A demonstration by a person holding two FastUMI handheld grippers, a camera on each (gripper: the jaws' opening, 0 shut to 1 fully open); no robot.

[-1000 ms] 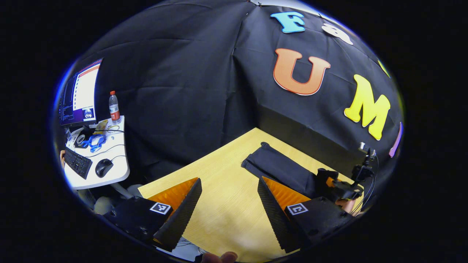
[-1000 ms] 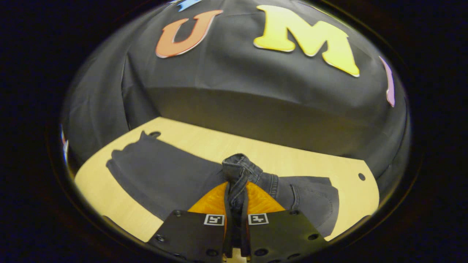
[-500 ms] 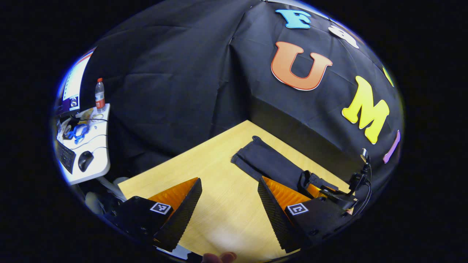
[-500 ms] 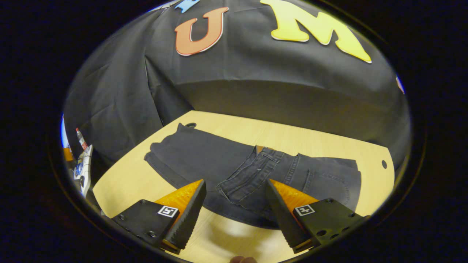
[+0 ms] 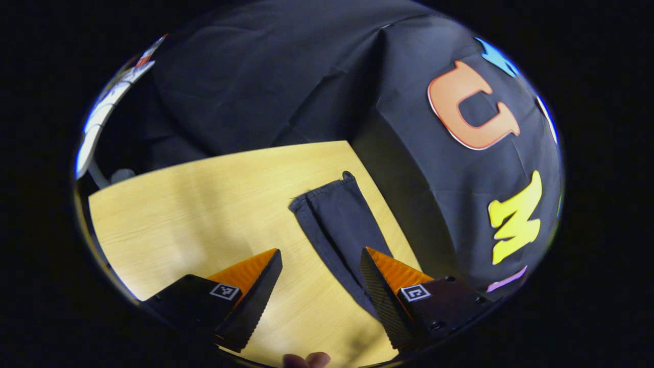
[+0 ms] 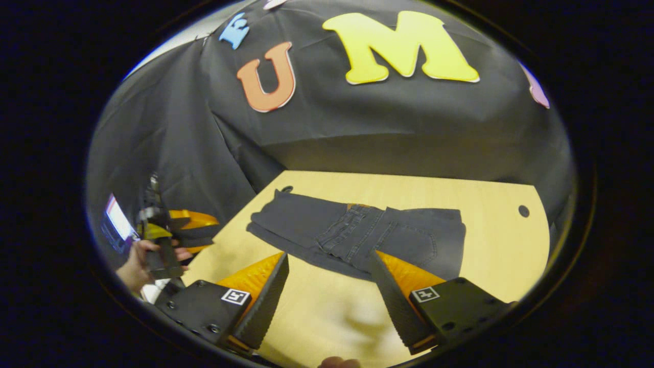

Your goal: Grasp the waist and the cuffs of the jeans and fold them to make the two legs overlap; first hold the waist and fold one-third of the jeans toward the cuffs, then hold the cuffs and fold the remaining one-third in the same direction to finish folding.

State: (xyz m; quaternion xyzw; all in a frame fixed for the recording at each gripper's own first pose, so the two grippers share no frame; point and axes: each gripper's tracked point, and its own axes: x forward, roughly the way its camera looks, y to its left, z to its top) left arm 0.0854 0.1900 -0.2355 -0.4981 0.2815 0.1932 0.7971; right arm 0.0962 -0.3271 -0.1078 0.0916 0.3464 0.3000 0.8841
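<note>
Fingers of the right gripper (image 6: 327,278) stand wide apart with nothing between them, above bare table (image 6: 500,245) just short of the jeans (image 6: 357,235). The jeans lie flat on the table, waist end doubled over onto the legs, with the waistband seam near the middle of the bundle and the cuffs toward the table's far left corner. Off the table's left edge, a hand (image 6: 135,260) holds the left gripper (image 6: 196,227) in the air. In the left gripper view, the left gripper (image 5: 319,276) is also spread open and empty over the table (image 5: 204,204), with the cuffs (image 5: 327,197) ahead of its right finger near the far edge.
</note>
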